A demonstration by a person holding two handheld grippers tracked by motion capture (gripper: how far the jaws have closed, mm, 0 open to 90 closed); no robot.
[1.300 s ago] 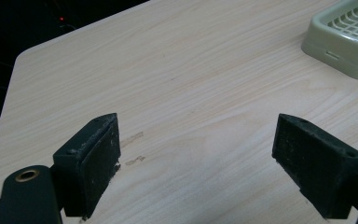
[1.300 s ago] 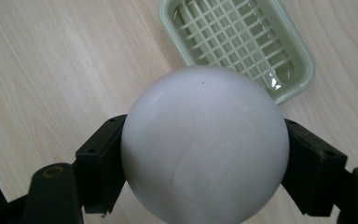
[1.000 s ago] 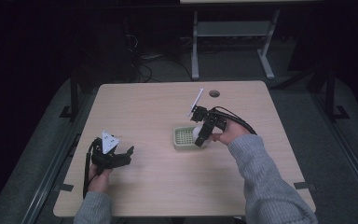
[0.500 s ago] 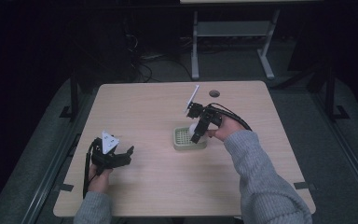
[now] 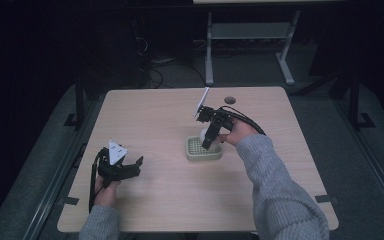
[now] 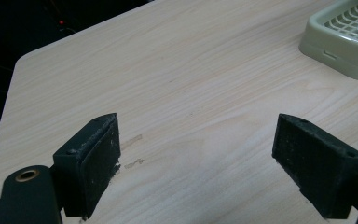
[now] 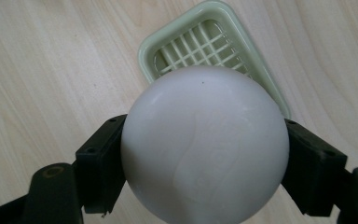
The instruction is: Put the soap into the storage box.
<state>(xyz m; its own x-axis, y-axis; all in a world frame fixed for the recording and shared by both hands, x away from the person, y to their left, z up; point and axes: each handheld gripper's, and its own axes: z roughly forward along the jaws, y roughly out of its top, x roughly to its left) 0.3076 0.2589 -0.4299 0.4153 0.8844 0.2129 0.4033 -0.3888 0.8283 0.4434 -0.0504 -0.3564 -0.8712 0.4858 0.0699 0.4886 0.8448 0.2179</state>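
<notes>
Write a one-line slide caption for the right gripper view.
Right gripper clamps a white ball between its black jaws above a pale green slotted tray on the wooden table.

- Ball (image 7: 204,144): plain white, with one tiny dark speck near the top.
- Tray (image 7: 168,42): pale green, its floor an open square grid.
- Table (image 5: 160,120): light wood tone with fine lengthwise grain.
- Right gripper (image 7: 205,163) and left gripper (image 6: 205,158): black jaws.
- Sleeve (image 5: 275,185): grey knit.
- Plate (image 5: 115,151) on the left gripper: light grey.
</notes>
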